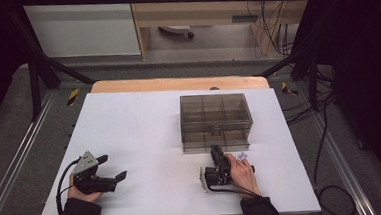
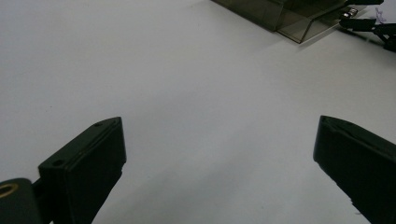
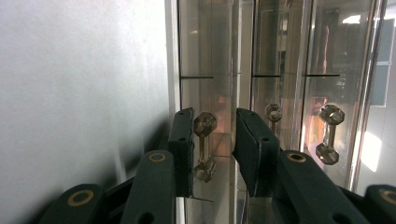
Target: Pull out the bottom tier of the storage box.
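Note:
A smoky clear plastic drawer box (image 1: 216,122) stands at the middle right of the white table (image 1: 140,140). My right gripper (image 1: 215,149) lies on its side against the box's front. In the right gripper view its jaws (image 3: 213,114) stand narrowly apart around a clear dumbbell-shaped drawer handle (image 3: 204,147). The handle sits close to one pad, with a gap to the other. My left gripper (image 1: 113,167) rests at the near left, wide open and empty (image 2: 219,123) over bare table.
Two more clear handles (image 3: 273,113) (image 3: 330,133) show on the box front. A small bluish object (image 1: 242,156) lies beside the right hand. A wooden board (image 1: 177,83) edges the table's far side. Cables (image 1: 325,129) hang off the right.

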A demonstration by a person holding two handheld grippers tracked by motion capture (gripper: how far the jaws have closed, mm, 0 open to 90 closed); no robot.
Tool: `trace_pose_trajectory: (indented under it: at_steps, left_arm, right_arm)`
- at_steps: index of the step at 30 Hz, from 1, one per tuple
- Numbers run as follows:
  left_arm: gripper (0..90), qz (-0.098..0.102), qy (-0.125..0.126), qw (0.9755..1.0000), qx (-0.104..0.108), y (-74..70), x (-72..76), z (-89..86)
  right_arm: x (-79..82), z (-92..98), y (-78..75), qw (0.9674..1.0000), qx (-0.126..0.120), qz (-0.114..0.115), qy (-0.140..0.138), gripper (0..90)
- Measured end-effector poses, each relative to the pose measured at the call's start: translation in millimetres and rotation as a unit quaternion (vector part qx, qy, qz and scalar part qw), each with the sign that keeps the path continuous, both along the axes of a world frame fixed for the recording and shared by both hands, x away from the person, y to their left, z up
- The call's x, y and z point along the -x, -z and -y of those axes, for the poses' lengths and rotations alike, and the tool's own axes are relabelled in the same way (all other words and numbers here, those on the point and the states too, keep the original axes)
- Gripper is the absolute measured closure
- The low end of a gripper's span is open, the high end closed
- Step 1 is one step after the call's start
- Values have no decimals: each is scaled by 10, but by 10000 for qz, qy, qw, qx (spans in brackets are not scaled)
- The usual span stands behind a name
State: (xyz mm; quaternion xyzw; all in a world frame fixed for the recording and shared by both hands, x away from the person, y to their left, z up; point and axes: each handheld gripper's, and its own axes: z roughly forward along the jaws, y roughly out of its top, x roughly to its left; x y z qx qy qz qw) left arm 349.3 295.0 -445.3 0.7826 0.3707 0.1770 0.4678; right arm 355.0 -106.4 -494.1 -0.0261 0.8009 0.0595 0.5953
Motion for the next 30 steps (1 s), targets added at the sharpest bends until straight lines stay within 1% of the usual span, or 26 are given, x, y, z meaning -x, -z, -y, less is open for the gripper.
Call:
trace_pose_trajectory:
  at_steps: [9, 12, 19, 21, 24, 30]
  left_arm:
    - [22, 2, -4, 10000, 6, 0, 1, -2]
    - [22, 5, -4, 10000, 3, -1, 1, -1]
    - [22, 0, 1, 10000, 3, 0, 0, -2]
    - [22, 1, -1, 10000, 4, 0, -1, -2]
    - [22, 3, 4, 10000, -1, 1, -1, 0]
    - [22, 0, 1, 10000, 6, 0, 0, -2]
  right_arm:
    - [40, -5, -5, 10000, 12, -21, 17, 689]
    - [52, -3, -12, 10000, 57, -25, -15, 689]
    - [94, 6, -9, 10000, 23, -27, -32, 689]
    - [103, 8, -16, 10000, 57, -35, -52, 689]
    - [122, 8, -14, 10000, 35, -48, -42, 689]
    - [149, 11, -22, 9999, 67, -56, -61, 689]
